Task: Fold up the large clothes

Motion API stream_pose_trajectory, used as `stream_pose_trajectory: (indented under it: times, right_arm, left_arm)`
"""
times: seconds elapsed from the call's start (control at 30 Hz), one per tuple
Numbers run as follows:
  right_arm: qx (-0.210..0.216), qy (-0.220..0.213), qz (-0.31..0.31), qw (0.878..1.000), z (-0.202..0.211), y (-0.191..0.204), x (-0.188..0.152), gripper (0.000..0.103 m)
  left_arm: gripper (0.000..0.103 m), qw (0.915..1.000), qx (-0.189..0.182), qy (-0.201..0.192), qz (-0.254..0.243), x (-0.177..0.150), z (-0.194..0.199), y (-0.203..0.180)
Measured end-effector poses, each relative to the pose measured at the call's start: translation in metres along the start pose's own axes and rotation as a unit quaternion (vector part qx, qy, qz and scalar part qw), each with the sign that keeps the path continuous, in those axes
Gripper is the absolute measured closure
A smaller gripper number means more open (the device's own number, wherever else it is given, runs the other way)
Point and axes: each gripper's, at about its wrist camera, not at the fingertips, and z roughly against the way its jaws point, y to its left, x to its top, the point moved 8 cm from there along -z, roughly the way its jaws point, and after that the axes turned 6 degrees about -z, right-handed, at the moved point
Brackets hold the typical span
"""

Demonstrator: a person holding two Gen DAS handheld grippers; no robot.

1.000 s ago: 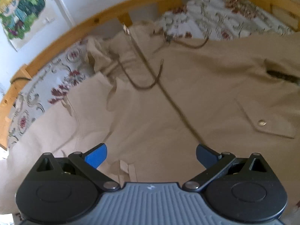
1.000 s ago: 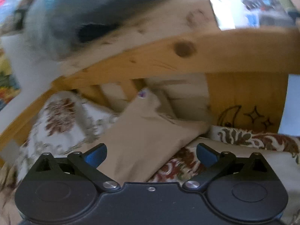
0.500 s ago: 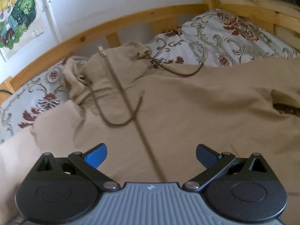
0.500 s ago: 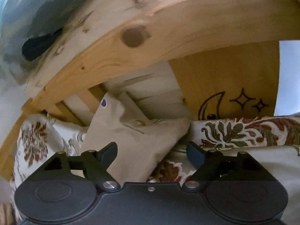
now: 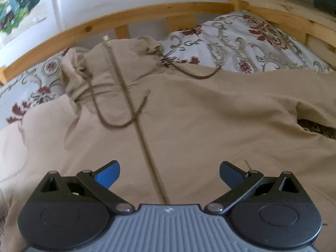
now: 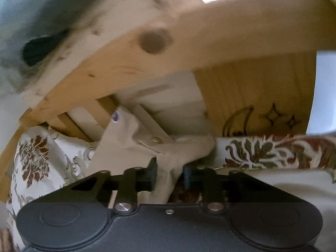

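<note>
A large beige hooded jacket lies spread on the bed, front up, its zip running from the hood toward me, with dark drawstrings lying across it. My left gripper hovers open and empty over the zip at the lower chest. In the right wrist view, the jacket's sleeve end with a snap button lies by the bed's corner. My right gripper is shut on a bunch of that sleeve cloth.
A floral bedspread covers the mattress around the jacket. A wooden bed rail curves along the far side, against a white wall with posters. In the right wrist view a thick wooden rail and a board with moon and star drawings stand close ahead.
My right gripper's jaws went from wide open to closed on the sleeve cloth. My left gripper drew back along the zip and tilted up, bringing the hood and wall into view.
</note>
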Motion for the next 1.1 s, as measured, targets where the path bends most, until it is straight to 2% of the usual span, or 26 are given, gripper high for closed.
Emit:
stream_pose_trajectory:
  times: [0.03, 0.17, 0.27, 0.4, 0.5, 0.6, 0.73, 0.8, 0.9, 0.97, 1.1]
  right_arm:
    - [0.008, -0.015, 0.020, 1.000, 0.007, 0.006, 0.000, 0.089]
    - [0.043, -0.081, 0.105, 0.990, 0.039, 0.037, -0.007, 0.092]
    - [0.081, -0.133, 0.183, 0.971, 0.068, 0.068, -0.016, 0.093]
    - [0.134, -0.181, 0.256, 0.940, 0.103, 0.121, -0.023, 0.093]
    - [0.199, -0.218, 0.305, 0.905, 0.144, 0.172, -0.037, 0.094]
    - [0.280, -0.239, 0.352, 0.861, 0.186, 0.224, -0.069, 0.094]
    - [0.390, -0.234, 0.411, 0.790, 0.247, 0.273, -0.143, 0.094]
    - [0.435, -0.210, 0.432, 0.762, 0.268, 0.288, -0.192, 0.094]
    - [0.473, -0.173, 0.473, 0.723, 0.292, 0.294, -0.264, 0.094]
    - [0.485, -0.142, 0.502, 0.702, 0.298, 0.293, -0.311, 0.094]
    - [0.486, -0.083, 0.566, 0.660, 0.301, 0.268, -0.392, 0.091]
  left_arm:
    - [0.000, 0.9999, -0.003, 0.002, 0.012, -0.001, 0.002, 0.006]
    - [0.000, 0.9987, -0.008, 0.006, 0.050, -0.002, 0.008, 0.032]
    - [0.000, 0.9978, 0.003, 0.003, 0.066, -0.003, 0.014, 0.052]
    - [0.000, 0.9947, 0.007, -0.011, 0.102, -0.007, 0.022, 0.076]
    - [0.000, 0.9889, 0.001, -0.013, 0.148, -0.014, 0.030, 0.099]
    - [0.000, 0.9801, 0.014, -0.020, 0.197, -0.023, 0.040, 0.129]
    - [0.000, 0.9635, 0.071, -0.052, 0.253, -0.035, 0.065, 0.174]
    - [0.000, 0.9569, 0.091, -0.069, 0.267, -0.039, 0.077, 0.191]
    - [0.000, 0.9458, 0.114, -0.084, 0.292, -0.048, 0.092, 0.215]
    - [0.000, 0.9386, 0.114, -0.086, 0.314, -0.054, 0.096, 0.225]
    - [0.000, 0.9377, 0.106, -0.088, 0.319, -0.062, 0.095, 0.232]
